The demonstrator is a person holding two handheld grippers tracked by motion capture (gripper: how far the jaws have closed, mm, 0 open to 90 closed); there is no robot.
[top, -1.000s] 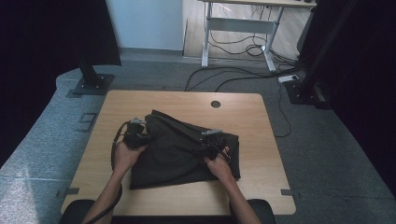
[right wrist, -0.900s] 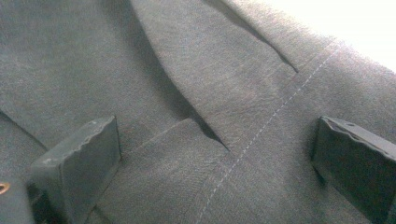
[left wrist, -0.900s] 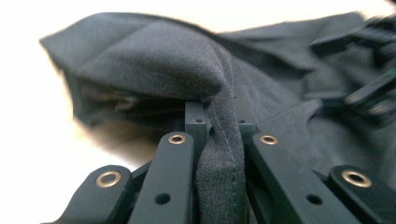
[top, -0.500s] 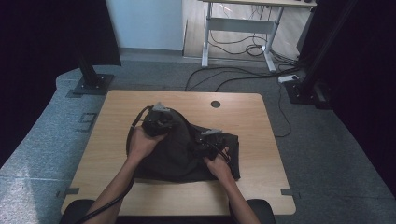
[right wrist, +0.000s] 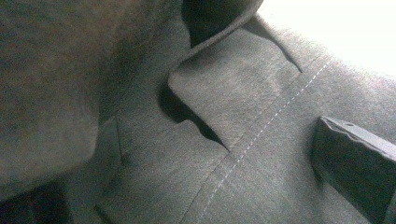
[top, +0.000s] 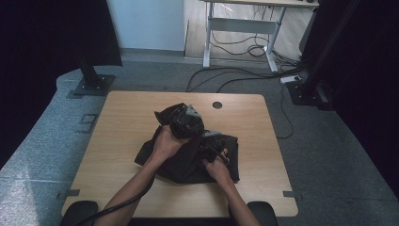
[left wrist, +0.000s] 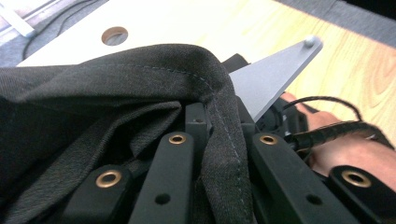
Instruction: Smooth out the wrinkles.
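A dark grey cloth (top: 188, 162) with stitched hems lies bunched in the middle of the wooden table (top: 122, 122). My left gripper (top: 188, 120) is raised over the cloth's middle. It is shut on a hem of the cloth (left wrist: 116, 93), which drapes over its jaws (left wrist: 219, 116) as a lifted fold. My right gripper (top: 211, 139) rests low on the right part of the cloth, close under the left one. In the right gripper view one finger (right wrist: 355, 158) stands far to the right, lying on flat cloth (right wrist: 233, 116). A loose fold hides the other finger.
A round cable hole (top: 217, 105) sits near the table's far edge. Bare wood runs along the left, right and near sides. On the floor beyond are a black stand base (top: 91, 84), cables and a white desk frame (top: 235, 28).
My left gripper has risen and swung from the cloth's left corner to the right, over its middle, carrying the hem and folding the cloth over. The right hand has stayed put.
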